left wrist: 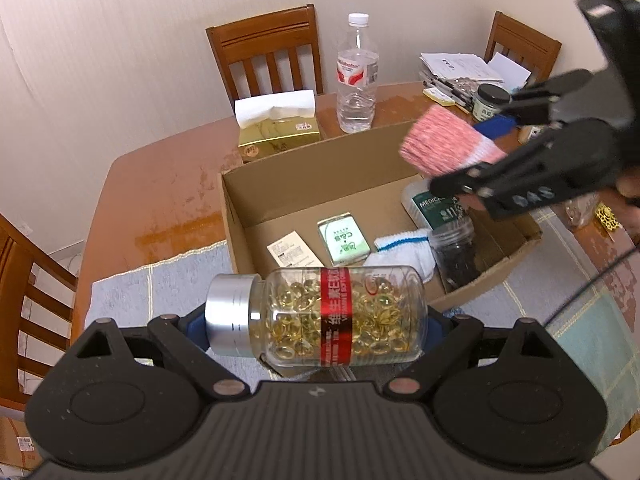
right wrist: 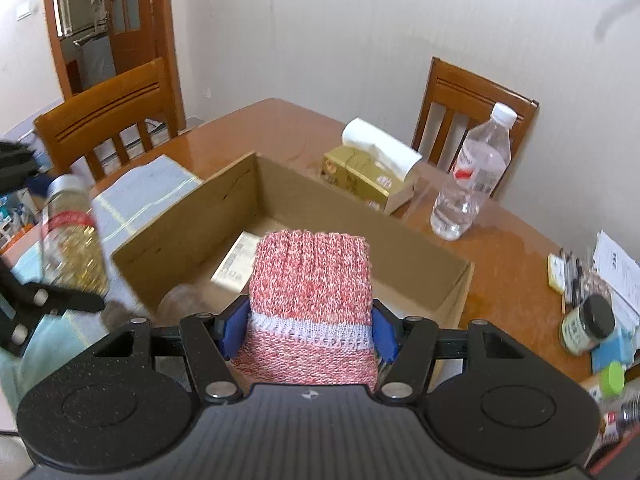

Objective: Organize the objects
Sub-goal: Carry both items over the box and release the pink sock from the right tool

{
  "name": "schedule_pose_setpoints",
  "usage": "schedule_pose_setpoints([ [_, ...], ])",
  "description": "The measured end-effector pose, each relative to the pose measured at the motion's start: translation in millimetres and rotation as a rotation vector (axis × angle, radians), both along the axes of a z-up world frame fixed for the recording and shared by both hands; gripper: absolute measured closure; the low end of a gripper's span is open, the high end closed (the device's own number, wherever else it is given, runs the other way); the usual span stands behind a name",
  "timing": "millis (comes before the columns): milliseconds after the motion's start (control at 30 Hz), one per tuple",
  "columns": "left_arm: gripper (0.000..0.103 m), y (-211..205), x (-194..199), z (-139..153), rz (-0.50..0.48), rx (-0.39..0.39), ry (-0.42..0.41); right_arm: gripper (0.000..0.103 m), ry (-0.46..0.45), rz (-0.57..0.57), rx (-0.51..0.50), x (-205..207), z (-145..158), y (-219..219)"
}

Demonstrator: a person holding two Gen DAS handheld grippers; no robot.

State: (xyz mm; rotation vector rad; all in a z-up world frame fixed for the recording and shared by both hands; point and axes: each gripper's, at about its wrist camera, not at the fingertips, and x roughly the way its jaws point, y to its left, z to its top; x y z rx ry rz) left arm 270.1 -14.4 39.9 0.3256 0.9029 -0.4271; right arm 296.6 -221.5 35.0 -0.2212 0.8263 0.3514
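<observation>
Left gripper (left wrist: 316, 320) jaws clamping clear capsule bottle (left wrist: 320, 316), right gripper (right wrist: 308, 328) jaws clamping pink knit sock (right wrist: 310, 292)

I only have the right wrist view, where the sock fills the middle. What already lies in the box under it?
Observer: In the left wrist view, the cardboard box holds a green packet, a white sock, a dark jar and a medical pack.
Operator: Where is the free floor?
Observer: Along the box's far-left end, beyond a small paper card.
Operator: How does the left gripper hold its bottle?
Observer: The left gripper clamps the capsule bottle sideways, silver cap pointing left, at the box's near wall.
</observation>
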Motion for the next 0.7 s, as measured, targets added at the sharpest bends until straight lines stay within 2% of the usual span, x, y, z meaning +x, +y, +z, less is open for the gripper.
schedule_pose_setpoints([
  [133,0.01,-2.9,8.7,-1.5,0.0,0.003,-0.001,0.03,-0.007,-0.042,-0.026,25.7,-7.4,1.0],
  [200,0.01,-4.0,12.7,-2.1,0.0,0.006,0.0,0.02,0.0,-0.064,-0.02,31.8,-11.2,-1.3],
  [400,0.01,-9.4,25.4,-3.1,-0.008,0.008,-0.001,0.004,0.019,-0.099,-0.004,23.7,-15.2,-10.0],
  [500,0.01,-12.4,33.6,-2.9,-0.011,0.003,-0.001,0.0,0.019,-0.099,-0.013,12.6,-13.2,-11.1],
  [700,0.01,-22.1,58.0,-3.9,-0.026,0.001,-0.005,0.0,0.026,-0.126,-0.007,-8.3,-5.6,-13.7],
])
